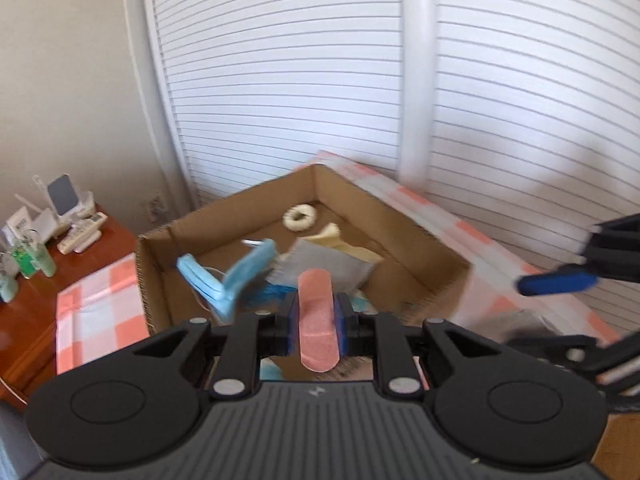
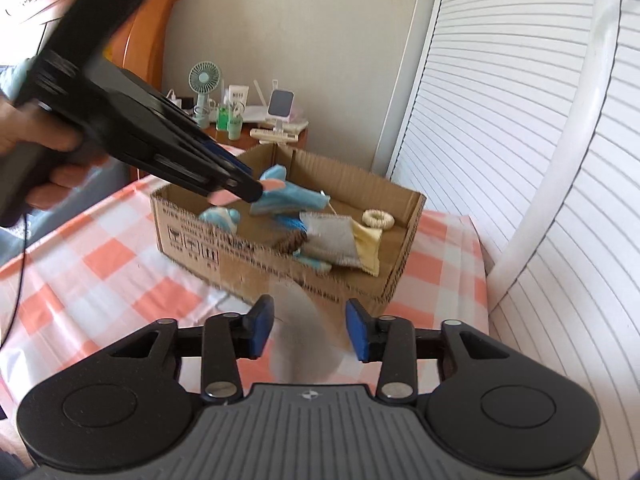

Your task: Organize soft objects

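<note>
My left gripper point(image 1: 316, 312) is shut on a flat pink pad point(image 1: 317, 322) and holds it over the near edge of the open cardboard box point(image 1: 348, 188). The left gripper also shows in the right wrist view point(image 2: 240, 190), with the pink pad point(image 2: 220, 199) at its tip above the box point(image 2: 404, 248). The box holds blue face masks point(image 1: 224, 280), a grey cloth point(image 1: 324, 260), a yellow cloth point(image 1: 352, 250) and a white ring point(image 1: 300, 218). My right gripper point(image 2: 310, 330) is open; a blurred grey object point(image 2: 304, 332) lies between its fingers, and I cannot tell if they touch it.
The box stands on an orange-and-white checked tablecloth point(image 2: 100, 264). A wooden side table point(image 1: 60, 264) beyond it carries bottles, remotes and a small fan point(image 2: 205, 80). White slatted doors point(image 1: 300, 80) and a white pole point(image 1: 416, 68) stand behind the box.
</note>
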Motion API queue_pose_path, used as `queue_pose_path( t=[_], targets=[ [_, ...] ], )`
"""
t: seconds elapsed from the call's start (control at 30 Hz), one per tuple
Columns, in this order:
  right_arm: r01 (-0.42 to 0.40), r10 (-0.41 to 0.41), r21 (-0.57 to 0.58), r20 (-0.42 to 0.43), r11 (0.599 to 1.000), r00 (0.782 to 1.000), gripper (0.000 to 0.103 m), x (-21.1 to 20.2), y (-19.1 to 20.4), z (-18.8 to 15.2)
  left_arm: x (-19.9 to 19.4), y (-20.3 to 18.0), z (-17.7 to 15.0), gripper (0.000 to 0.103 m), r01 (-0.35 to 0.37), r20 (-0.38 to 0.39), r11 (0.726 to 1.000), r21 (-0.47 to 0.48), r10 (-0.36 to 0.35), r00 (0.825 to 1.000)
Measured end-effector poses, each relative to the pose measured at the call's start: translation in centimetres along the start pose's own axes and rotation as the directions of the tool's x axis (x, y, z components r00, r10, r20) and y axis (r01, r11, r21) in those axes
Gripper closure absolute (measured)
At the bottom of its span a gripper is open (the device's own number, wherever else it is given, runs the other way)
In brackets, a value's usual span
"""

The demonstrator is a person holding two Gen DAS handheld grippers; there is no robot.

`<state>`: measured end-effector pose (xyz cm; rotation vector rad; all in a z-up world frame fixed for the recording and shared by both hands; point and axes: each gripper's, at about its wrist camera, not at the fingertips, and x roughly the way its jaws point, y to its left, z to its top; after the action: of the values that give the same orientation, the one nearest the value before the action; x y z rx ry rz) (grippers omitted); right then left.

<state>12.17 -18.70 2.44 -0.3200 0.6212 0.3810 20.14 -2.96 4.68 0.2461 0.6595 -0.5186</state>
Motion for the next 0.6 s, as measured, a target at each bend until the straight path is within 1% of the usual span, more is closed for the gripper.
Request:
queue_pose_path(
  t=[0.03,0.07,0.1,0.13,0.17,0.23,0.3,0.33,0.4,0.47,0.53,0.6],
  targets=[
    [-0.001,0.001,0.001,0.003,1.000,1.000,0.060,0.0,0.0,0.2,0.7,0.2,0.3,0.073,-0.027,0.000,1.000,0.000,0.027,1.000],
    [0.001,-0.001,0.001,0.006,1.000,1.000,0.061,0.1,0.0,0.5,1.4,0.4,0.4,0.055,-0.051,0.002,0.999,0.003,0.051,0.999],
    [0.004,-0.004,0.001,0.007,1.000,1.000,0.063,0.3,0.0,0.7,1.9,0.6,0.5,0.031,-0.068,-0.002,0.998,0.000,0.068,0.998],
    [0.007,-0.007,0.001,0.005,1.000,1.000,0.067,0.6,-0.1,0.8,2.3,0.9,0.4,0.022,-0.076,-0.004,0.997,-0.006,0.076,0.997],
    [0.011,-0.011,0.000,0.003,1.000,1.000,0.068,0.8,-0.1,1.0,2.6,1.0,0.3,0.016,-0.079,-0.001,0.997,-0.011,0.079,0.997],
    [0.018,-0.018,0.012,0.006,1.000,1.000,0.067,1.2,-0.6,1.4,2.5,1.4,-0.2,0.016,-0.096,0.023,0.995,-0.040,0.097,0.995],
    [0.009,-0.009,0.035,0.000,0.999,1.000,0.067,1.3,-1.2,1.6,2.1,1.7,-0.6,0.010,-0.093,0.034,0.994,-0.063,0.095,0.995],
    [0.013,-0.012,0.038,-0.002,0.999,1.000,0.066,1.3,-1.4,1.5,1.7,1.8,-0.9,0.009,-0.091,0.036,0.993,-0.078,0.094,0.995],
    [0.025,-0.025,0.045,-0.014,0.999,1.000,0.059,1.3,-1.6,1.1,0.8,1.8,-1.4,0.003,-0.098,0.053,0.991,-0.093,0.103,0.993],
    [0.029,-0.027,0.065,-0.029,0.997,0.999,0.049,1.3,-1.8,0.3,-0.4,1.6,-1.8,0.001,-0.102,0.078,0.990,-0.096,0.109,0.991],
    [0.029,-0.024,0.085,-0.056,0.996,0.998,0.045,1.6,-2.1,-0.7,-1.6,1.3,-2.2,0.001,-0.111,0.102,0.989,-0.097,0.120,0.987],
    [0.035,-0.027,0.094,-0.089,0.995,0.996,0.039,2.1,-2.0,-1.7,-2.5,0.9,-2.6,0.001,-0.117,0.111,0.989,-0.090,0.127,0.986]
  ],
)
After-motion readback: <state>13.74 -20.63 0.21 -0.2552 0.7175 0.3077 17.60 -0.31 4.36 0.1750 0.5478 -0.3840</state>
